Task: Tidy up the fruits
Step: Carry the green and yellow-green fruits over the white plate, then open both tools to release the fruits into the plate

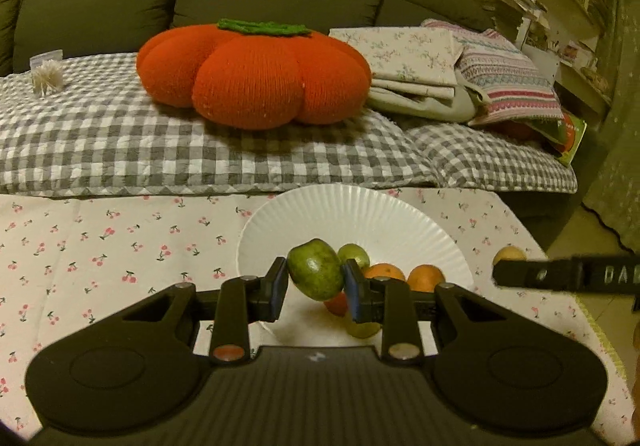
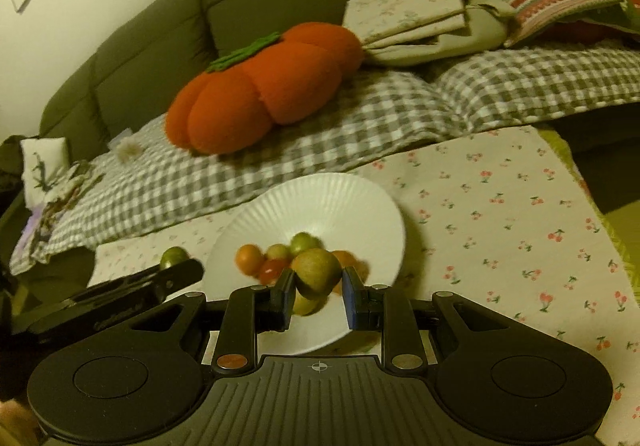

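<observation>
Left hand-held gripper [image 1: 315, 286]: pointing forward and down, jaws closed onto a green fruit [image 1: 315, 273], blue pads pressing its two sides.
Right hand-held gripper [image 2: 318, 286]: tilted downward, rolled a little, jaws clamped on a yellow-green fruit [image 2: 316, 272].
Placement: the two side by side, near each other.

Cherry-print cloth [image 2: 500, 230] lies bare right of the plate [image 2: 360, 198], open for a pass; fruit pile [image 2: 276, 258] crowds plate's near side; pumpkin cushion [image 1: 252, 74] & folded linens [image 1: 416, 62] block the far edge; other gripper [image 1: 560, 275] juts in beside.
</observation>
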`<control>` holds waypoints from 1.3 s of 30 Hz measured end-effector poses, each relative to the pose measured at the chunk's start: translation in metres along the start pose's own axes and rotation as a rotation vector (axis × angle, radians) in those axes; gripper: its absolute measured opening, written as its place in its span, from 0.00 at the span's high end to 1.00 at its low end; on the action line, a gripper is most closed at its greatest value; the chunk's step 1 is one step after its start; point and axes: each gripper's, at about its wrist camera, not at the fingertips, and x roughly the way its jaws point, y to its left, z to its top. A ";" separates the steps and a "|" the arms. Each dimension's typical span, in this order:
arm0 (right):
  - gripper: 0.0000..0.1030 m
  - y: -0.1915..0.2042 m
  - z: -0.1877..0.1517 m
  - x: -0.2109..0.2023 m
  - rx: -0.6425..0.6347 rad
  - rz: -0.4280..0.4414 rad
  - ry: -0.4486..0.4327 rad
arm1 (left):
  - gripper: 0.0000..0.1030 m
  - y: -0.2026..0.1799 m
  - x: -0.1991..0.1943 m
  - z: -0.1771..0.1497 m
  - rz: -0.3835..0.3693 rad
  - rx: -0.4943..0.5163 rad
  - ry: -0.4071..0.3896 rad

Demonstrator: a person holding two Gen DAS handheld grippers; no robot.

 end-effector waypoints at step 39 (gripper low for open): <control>0.68 -0.018 0.016 0.065 0.063 -0.017 -0.010 | 0.40 0.007 0.020 -0.011 -0.039 0.005 0.072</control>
